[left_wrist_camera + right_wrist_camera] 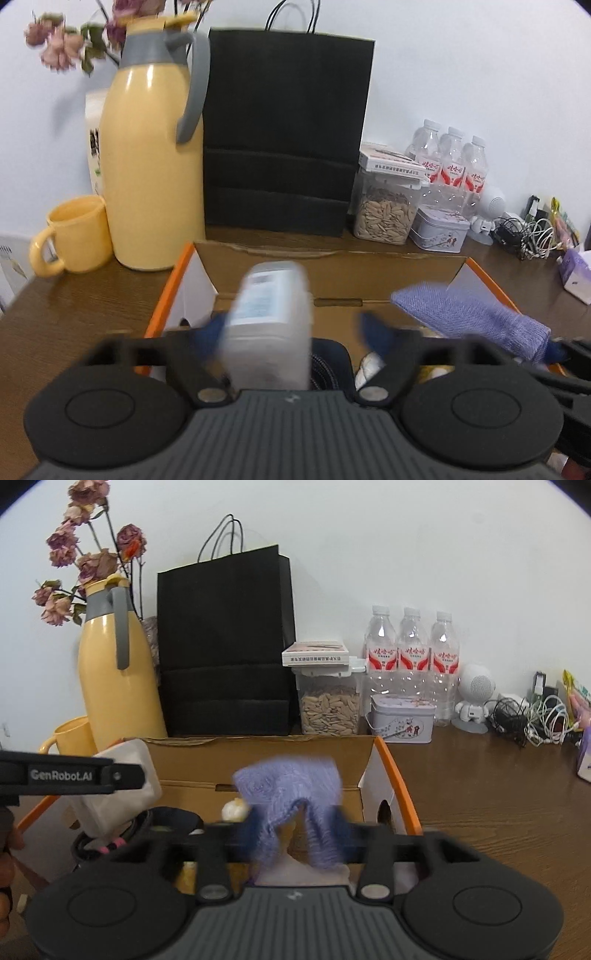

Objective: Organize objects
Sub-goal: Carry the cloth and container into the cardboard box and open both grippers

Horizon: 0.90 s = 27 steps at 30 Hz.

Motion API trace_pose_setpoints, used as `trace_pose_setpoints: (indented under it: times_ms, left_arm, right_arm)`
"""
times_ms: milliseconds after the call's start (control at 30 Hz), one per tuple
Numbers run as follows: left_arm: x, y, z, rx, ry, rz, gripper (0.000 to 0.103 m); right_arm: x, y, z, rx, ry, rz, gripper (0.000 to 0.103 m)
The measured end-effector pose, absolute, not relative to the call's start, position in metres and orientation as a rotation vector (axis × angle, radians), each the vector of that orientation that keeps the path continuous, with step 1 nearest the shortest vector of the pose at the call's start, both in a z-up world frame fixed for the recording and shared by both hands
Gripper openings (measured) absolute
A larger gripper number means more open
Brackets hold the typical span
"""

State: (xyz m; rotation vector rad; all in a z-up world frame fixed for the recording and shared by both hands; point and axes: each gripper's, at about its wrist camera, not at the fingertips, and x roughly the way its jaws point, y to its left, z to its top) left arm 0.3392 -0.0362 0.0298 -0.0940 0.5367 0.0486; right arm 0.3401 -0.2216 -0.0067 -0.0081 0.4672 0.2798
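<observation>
Both claws stand apart over the box: left claw releasing the white bottle, right claw the purple cloth. Next, withdraw clear.

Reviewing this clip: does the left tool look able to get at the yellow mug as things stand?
Probably not right away. The left tool has a white bottle between its open fingers over the cardboard box. The yellow mug stands outside the box, beside the yellow jug, with bare table before it.
</observation>
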Motion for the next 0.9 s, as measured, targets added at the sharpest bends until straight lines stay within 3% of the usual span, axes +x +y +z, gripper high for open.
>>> trace_pose_setpoints:
  times_ms: [33,100,900]
  left_arm:
    - [0.335,-0.04,0.032,-0.071,0.511,0.073,0.103]
    - [0.33,-0.043,0.037,-0.055,0.482,0.081,0.103]
    - [0.284,-0.031,0.06,-0.137,0.372,-0.019,0.103]
  right_arm:
    - [0.337,-0.222,-0.006,-0.008,0.453,0.284,0.092]
    - [0.33,-0.223,-0.003,-0.007,0.414,0.287,0.103]
    - [0.286,-0.228,0.015,-0.039,0.338,0.315,0.103]
